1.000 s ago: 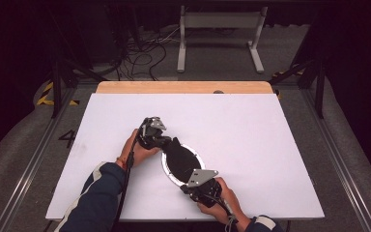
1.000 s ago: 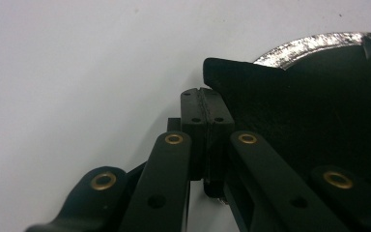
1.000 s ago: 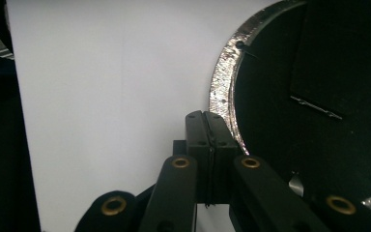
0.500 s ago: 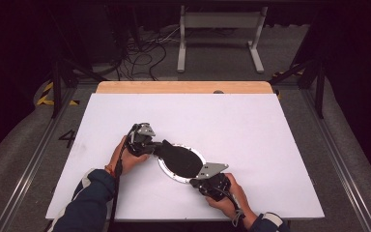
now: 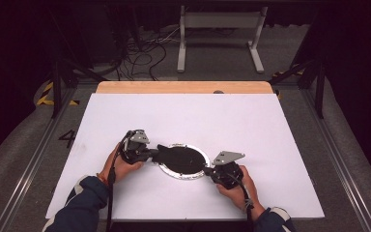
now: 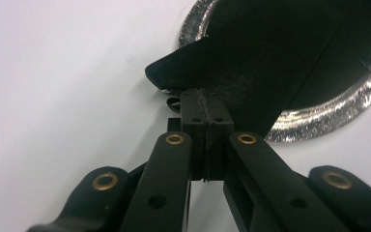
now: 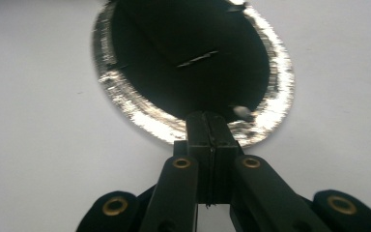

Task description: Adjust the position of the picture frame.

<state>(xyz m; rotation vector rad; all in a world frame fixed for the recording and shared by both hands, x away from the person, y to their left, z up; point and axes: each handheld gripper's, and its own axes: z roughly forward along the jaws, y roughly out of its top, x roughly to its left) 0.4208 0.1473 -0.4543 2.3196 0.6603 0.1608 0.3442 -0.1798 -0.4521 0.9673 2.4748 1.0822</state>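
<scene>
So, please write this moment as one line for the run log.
left claw: shut on black sheet | right claw: shut at foil rim | white table

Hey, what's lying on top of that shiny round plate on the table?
A black sheet lies over the foil plate, leaving its shiny rim bare. Both tools, left and right, are shut at its edges. Whatever is under the sheet is covered.
</scene>
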